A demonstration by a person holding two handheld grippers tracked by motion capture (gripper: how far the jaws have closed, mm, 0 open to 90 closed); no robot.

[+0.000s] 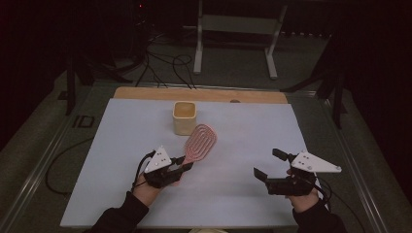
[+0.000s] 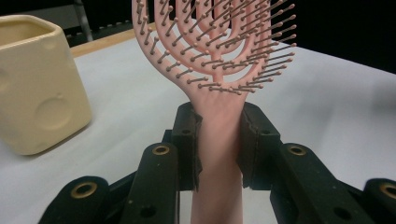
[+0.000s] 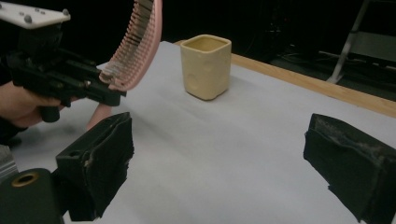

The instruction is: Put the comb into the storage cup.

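Pink hairbrush (image 2: 219, 60) pinched by its handle between the pads of the left tongs (image 2: 219, 140), head raised off the white worktop (image 1: 233, 141) and angled up toward the far side, bristles facing the left gripper view. Cream square cup (image 1: 184, 117) standing upright just beyond the brush head, near but apart from it. Right tongs (image 1: 266, 164) spread wide with nothing between the black pads (image 3: 100, 161), held above the worktop on the right side, well apart from brush and cup. Bare wooden strip (image 1: 204, 93) along the far edge of the worktop. Hand (image 1: 145, 187) wrapped round the left grip.
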